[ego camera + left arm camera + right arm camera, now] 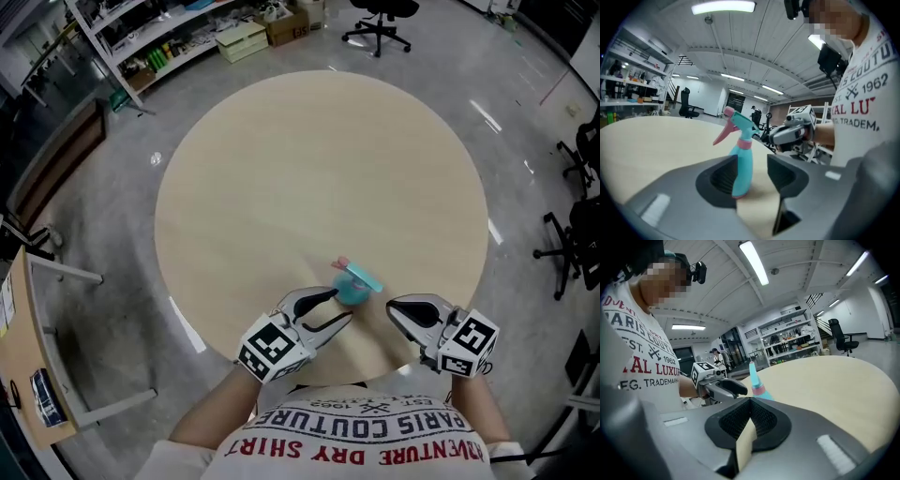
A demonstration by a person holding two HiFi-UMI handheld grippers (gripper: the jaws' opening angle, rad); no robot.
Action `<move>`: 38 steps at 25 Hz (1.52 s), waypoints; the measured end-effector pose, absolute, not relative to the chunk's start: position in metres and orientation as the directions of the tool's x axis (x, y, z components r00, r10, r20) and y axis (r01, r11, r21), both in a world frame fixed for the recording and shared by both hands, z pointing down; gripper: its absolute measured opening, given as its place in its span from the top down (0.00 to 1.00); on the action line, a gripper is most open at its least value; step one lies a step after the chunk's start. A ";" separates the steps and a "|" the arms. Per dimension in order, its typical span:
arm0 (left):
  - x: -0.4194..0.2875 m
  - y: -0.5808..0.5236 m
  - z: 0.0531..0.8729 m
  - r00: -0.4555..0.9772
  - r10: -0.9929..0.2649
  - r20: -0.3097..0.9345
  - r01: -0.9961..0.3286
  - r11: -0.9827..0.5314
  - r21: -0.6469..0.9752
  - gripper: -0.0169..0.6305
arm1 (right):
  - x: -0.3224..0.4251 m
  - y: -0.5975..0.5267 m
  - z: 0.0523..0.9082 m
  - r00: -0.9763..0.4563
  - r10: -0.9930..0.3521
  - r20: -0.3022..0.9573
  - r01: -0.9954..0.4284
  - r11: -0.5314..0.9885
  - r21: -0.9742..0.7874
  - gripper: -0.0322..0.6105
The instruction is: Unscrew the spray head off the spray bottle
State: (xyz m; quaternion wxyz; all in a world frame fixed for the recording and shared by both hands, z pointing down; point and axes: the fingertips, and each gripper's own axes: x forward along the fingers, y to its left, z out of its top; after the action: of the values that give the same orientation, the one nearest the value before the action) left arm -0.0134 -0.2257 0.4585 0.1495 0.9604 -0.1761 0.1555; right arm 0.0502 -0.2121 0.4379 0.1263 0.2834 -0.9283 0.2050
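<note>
Standing just at the parted jaws of the left gripper (752, 177), the spray bottle (742, 168) looked light, slick plastic, best clamped round its body; the right gripper (750, 422) was closed, empty

The spray bottle (354, 284) is turquoise with a pink trigger and a pink collar. The table (319, 169) is pale beige. The left gripper (339, 307) and right gripper (392, 306) are grey, with black-and-white square markers. The shirt (366, 436) is white with red and dark lettering.
</note>
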 end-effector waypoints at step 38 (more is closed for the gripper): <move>0.032 -0.252 0.527 0.668 -0.549 0.502 -0.634 -0.773 -0.001 0.50 | 0.029 -0.261 0.450 -0.708 -0.639 0.302 -0.675 0.737 -0.023 0.67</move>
State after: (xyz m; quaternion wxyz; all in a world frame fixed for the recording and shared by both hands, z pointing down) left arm 0.0323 -0.2522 0.5273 0.0870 0.9092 -0.3255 0.2448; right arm 0.0292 -0.2612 0.4497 0.1383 0.3564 -0.9217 0.0660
